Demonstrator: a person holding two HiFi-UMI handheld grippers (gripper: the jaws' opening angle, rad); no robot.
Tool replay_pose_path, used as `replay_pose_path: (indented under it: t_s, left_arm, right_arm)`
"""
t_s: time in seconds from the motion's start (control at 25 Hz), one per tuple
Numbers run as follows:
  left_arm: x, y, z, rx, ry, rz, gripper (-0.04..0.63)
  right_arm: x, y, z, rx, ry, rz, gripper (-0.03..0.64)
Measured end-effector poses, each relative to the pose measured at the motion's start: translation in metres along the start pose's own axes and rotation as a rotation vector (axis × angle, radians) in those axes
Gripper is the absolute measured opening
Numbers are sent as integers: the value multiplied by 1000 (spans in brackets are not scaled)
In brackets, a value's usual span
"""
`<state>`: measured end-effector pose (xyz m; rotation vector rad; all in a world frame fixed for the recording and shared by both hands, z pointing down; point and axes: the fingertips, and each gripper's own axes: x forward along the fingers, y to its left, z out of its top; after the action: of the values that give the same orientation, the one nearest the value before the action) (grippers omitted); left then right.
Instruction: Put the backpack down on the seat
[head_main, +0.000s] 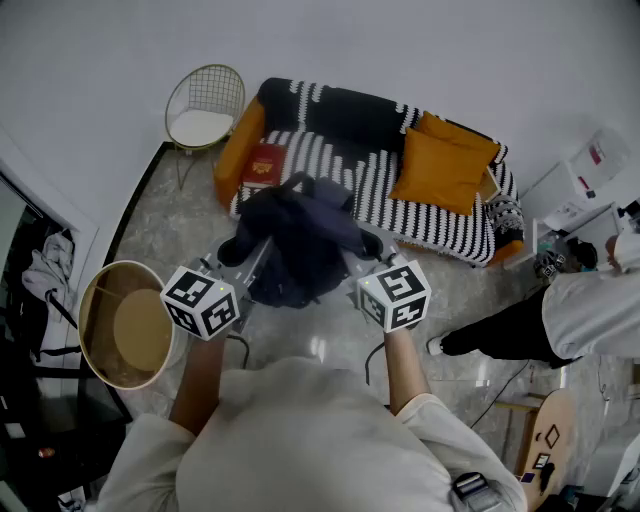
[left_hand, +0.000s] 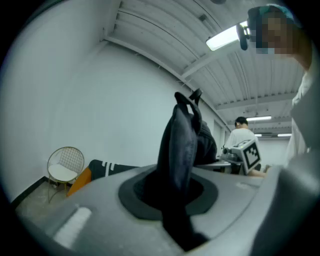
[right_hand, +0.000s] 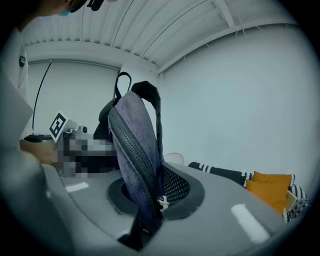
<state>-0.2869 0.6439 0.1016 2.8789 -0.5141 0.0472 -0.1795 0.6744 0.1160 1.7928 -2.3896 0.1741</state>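
Striped sofa seat, partly hidden behind dark backpack

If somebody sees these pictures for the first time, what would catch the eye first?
A dark backpack hangs in the middle of the head view, pinched at its sides by the left gripper and the right gripper. Just beyond it stands a black-and-white striped sofa with orange cushions. A gold wire chair sits near the sofa's left end in that view.

backpack: dark, upright, held aloft | seat: black-white striped sofa
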Motion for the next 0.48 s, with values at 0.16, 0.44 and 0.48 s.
replay_pose_path:
  t_s: [0.16,0.44,0.48]
  left_arm:
    - [12,-11,-1,10,4,-2,54]
    - [23,-34,-5,-7,-16,22,54]
    - [24,-37,-7,-7,-17,28,54]
  right_arm:
    - [-9,-13,-2,5,-2,6,49]
    - [-31,-27,2,44,-51,19,54]
    - [-33,-29,1,39,-52,24,53]
